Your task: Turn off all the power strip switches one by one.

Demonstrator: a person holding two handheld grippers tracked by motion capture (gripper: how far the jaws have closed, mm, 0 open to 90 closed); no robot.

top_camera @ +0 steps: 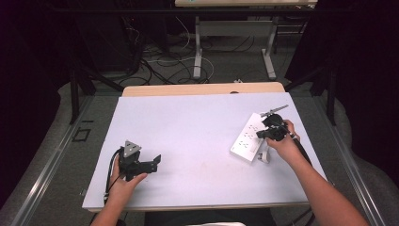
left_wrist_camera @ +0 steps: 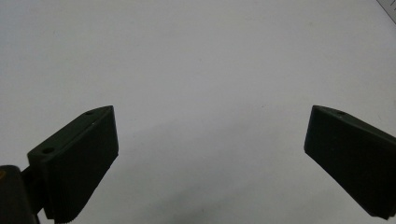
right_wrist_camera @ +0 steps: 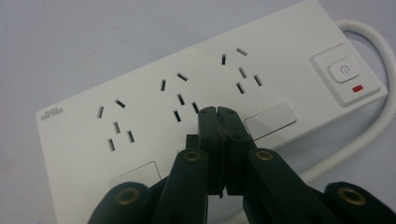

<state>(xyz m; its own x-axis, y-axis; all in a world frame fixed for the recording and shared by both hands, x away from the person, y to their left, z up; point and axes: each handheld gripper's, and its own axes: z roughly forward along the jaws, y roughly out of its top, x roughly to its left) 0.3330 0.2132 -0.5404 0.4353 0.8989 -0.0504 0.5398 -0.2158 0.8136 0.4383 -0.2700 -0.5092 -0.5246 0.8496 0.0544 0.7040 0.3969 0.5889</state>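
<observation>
My right hand-held gripper (right_wrist_camera: 218, 112) is clenched empty, its tips over the middle sockets of the white power strip (top_camera: 248, 137) at the bench's (top_camera: 188, 136) right edge. If I press off-centre, I expect the strip could skid on its cord (right_wrist_camera: 369, 130). The left hand-held gripper (left_wrist_camera: 210, 135) hovers released over bare bench, too far off to steady it.

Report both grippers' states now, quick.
Left gripper: open, nothing between its jaws, above the bare table.
Right gripper: shut, holding nothing, tips over the white power strip.
</observation>
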